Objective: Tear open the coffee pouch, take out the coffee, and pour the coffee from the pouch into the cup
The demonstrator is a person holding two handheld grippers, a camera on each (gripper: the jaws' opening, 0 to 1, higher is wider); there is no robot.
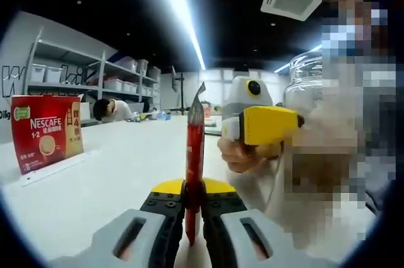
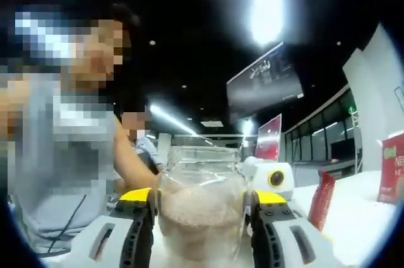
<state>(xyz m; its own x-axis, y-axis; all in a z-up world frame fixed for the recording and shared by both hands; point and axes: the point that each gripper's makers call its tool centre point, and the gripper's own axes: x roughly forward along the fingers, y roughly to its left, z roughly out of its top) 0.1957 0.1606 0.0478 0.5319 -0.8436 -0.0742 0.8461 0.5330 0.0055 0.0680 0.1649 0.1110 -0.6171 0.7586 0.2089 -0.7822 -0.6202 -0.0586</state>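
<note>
A slim red coffee pouch point(image 1: 194, 148) stands upright between the jaws of my left gripper point(image 1: 194, 200), which is shut on its lower part. Its pointed top leans slightly right. To its right a hand holds my right gripper point(image 1: 265, 126), yellow and grey, with the glass cup point(image 1: 306, 82) beside it. In the right gripper view, my right gripper point(image 2: 202, 203) is shut on the glass cup point(image 2: 202, 217), its jaws pressed to both sides. Pale brown powder shows inside the cup. The left gripper point(image 2: 273, 180) and red pouch point(image 2: 322, 200) appear just to its right.
A red Nescafe box point(image 1: 47, 130) stands on the white table point(image 1: 120, 167) at the left, also seen as a red box point(image 2: 391, 168) at the right edge. Shelves with bins point(image 1: 76, 72) line the far wall. A person point(image 1: 112, 110) bends over the table's far end.
</note>
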